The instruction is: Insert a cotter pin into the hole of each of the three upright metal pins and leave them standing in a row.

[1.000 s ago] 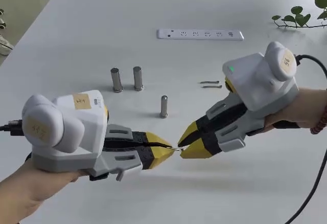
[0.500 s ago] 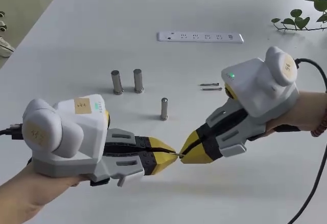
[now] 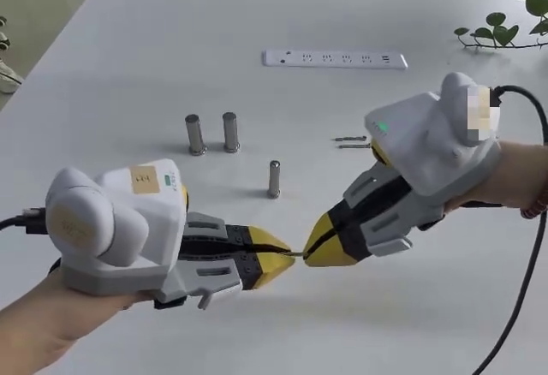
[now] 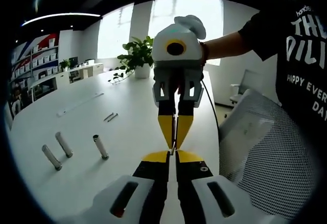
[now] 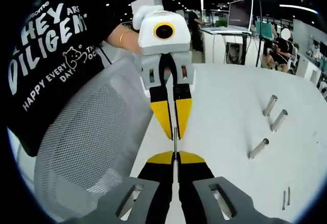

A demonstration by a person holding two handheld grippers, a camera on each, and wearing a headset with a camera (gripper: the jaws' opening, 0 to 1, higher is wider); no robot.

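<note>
Where the yellow tips of the two grippers meet nose to nose, a thin cotter pin (image 3: 300, 255) bridges the small gap between them, held in the air above the white table (image 3: 171, 50). The left gripper (image 3: 288, 258) has its jaws closed on one end of it and the right gripper (image 3: 311, 252) has its jaws closed on the other. In the right gripper view the cotter pin (image 5: 174, 141) runs straight from that gripper's own tips into those of the left gripper (image 5: 174, 132).

Beyond the tips, a first metal pin (image 3: 195, 134) and a second metal pin (image 3: 230, 132) stand upright side by side. A third metal pin (image 3: 274, 178) stands alone, nearer the grippers and to the right of the pair. Two spare cotter pins (image 3: 352, 142) lie flat on the table just behind the right gripper's body. Farther back lies a white power strip (image 3: 336, 58), and a leafy plant (image 3: 505, 28) reaches in at the far right edge.
</note>
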